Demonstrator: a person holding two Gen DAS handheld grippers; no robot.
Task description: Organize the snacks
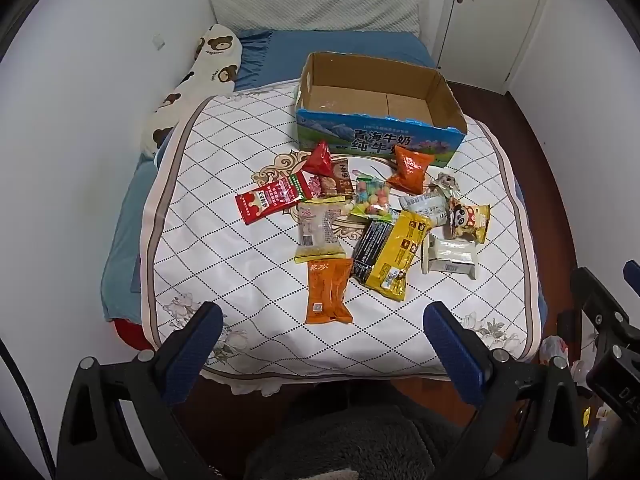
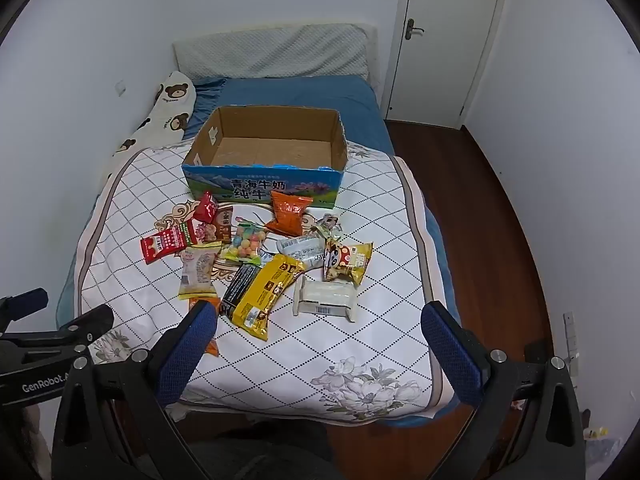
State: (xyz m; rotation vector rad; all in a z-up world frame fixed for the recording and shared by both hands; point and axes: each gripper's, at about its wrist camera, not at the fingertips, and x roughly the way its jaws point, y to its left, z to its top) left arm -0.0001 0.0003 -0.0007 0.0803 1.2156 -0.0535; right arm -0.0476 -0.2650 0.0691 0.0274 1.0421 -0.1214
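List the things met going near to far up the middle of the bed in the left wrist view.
Orange packet → yellow packet → bag of coloured candy balls → cardboard box → blue sheet → headboard cushion.

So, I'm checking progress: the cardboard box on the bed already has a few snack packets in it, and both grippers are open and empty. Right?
Not quite. The cardboard box is empty; the snack packets all lie on the bed in front of it, as the right wrist view shows. Both grippers are open and empty.
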